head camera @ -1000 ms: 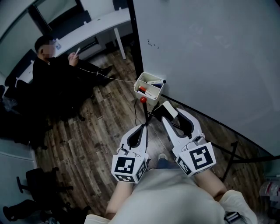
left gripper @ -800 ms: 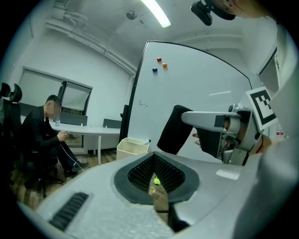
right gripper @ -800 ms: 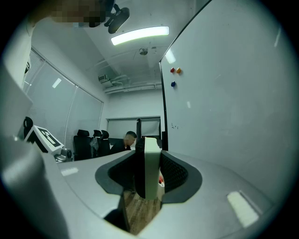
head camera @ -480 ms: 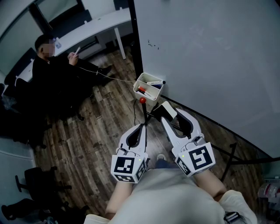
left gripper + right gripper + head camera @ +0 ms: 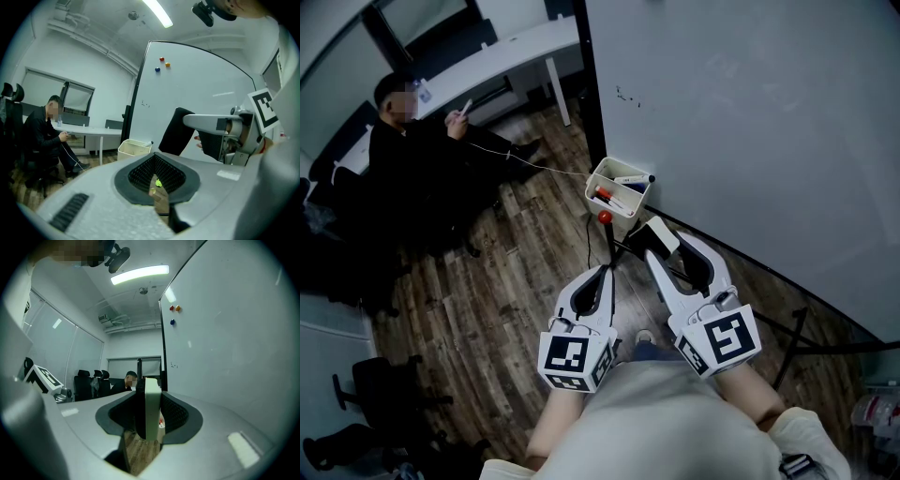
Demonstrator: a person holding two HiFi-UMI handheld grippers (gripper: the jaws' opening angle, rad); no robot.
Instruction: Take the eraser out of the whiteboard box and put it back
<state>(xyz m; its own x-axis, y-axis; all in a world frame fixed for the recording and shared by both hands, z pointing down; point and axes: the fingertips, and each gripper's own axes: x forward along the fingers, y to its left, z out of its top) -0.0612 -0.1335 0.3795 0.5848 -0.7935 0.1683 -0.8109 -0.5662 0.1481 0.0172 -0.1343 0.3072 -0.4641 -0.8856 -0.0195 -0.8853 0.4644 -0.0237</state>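
Eraser (image 5: 151, 399) clamped in right tool (image 5: 149, 420).

Whiteboard (image 5: 750, 122): smooth, glossy. Floor (image 5: 487, 281): matt wood planks. Whiteboard box (image 5: 598, 176): cream plastic, matt. Eraser (image 5: 664, 238): white plastic back, black felt face.

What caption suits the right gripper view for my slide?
Right gripper holds the eraser edge-on between its jaws, whiteboard at right, seated person behind.
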